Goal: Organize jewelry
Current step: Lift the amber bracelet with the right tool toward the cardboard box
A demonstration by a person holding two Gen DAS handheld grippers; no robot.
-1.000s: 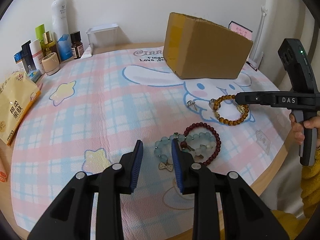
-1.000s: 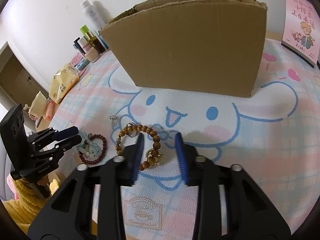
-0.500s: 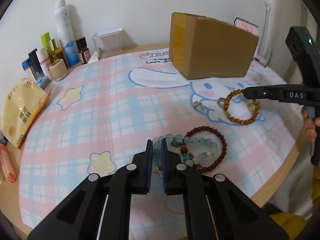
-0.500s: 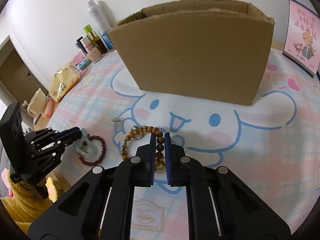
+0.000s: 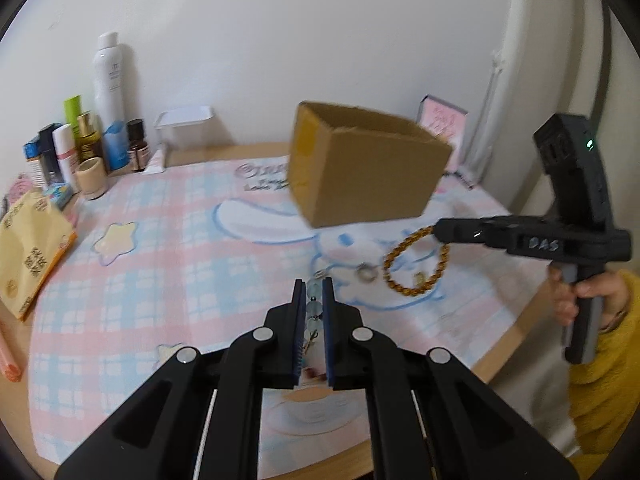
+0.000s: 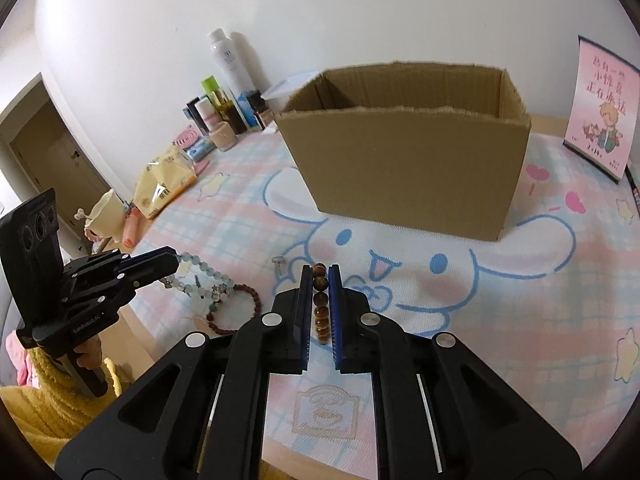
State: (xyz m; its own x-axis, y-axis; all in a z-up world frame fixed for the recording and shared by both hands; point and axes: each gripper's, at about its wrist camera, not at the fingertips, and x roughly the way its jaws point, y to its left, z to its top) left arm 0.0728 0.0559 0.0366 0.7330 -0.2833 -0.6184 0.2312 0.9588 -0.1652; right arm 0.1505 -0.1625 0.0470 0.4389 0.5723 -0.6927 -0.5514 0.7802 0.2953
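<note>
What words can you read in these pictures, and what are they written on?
"DAS": on the side of the right tongs.
"enRobot.AI": on the side of the left tongs; a first letter may be hidden.
Pink card: big Chinese characters, too blurred to read.
Yellow packet: Chinese print, blurred.
Mat: curly lettering beside the cardboard box, blurred.
White bottle: label too small.

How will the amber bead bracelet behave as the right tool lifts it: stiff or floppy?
Probably floppy: the amber bead bracelet hangs as a sagging loop from the right tool. It may swing, since only a few beads sit between the pads. The round, glossy beads could slip.
</note>
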